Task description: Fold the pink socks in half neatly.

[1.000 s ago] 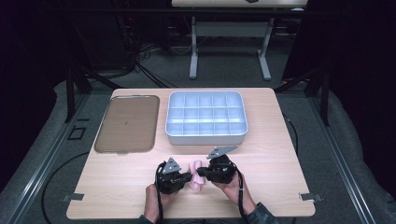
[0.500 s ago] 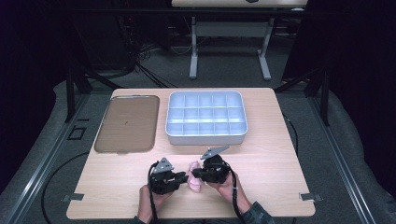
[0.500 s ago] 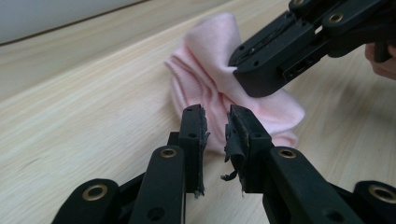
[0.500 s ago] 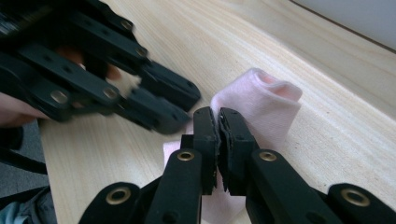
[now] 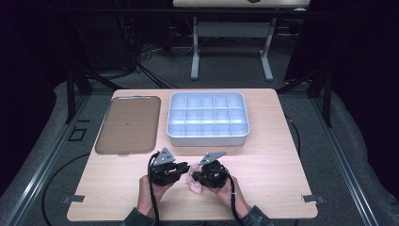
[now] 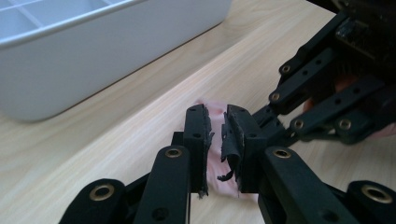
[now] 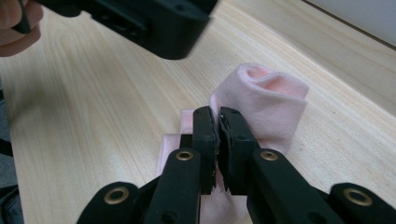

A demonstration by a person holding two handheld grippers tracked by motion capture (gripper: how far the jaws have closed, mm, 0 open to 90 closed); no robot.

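Observation:
A small pink cloth [image 5: 194, 184] is bunched between my two grippers near the table's front edge. My left gripper [image 5: 185, 167] points right at it. In the left gripper view its jaws [image 6: 217, 116] stand a narrow gap apart with the pink cloth [image 6: 215, 163] filling that gap, and they have just been closing on it. My right gripper [image 5: 194, 175] faces it from the right. Its jaws [image 7: 218, 116] are pinched on the cloth's edge, and the rest of the cloth [image 7: 271, 107] curls into a loose roll beyond the tips.
A white tray of several compartments [image 5: 207, 140] stands at the back centre of the wooden table [image 5: 282, 188], close behind the grippers. A flat brown tray [image 5: 127, 125] lies to its left. The person's hands come in over the front edge.
My left gripper has lifted a little off the table and its jaws have shifted on the cloth. The right gripper has stayed put, still pinching the cloth.

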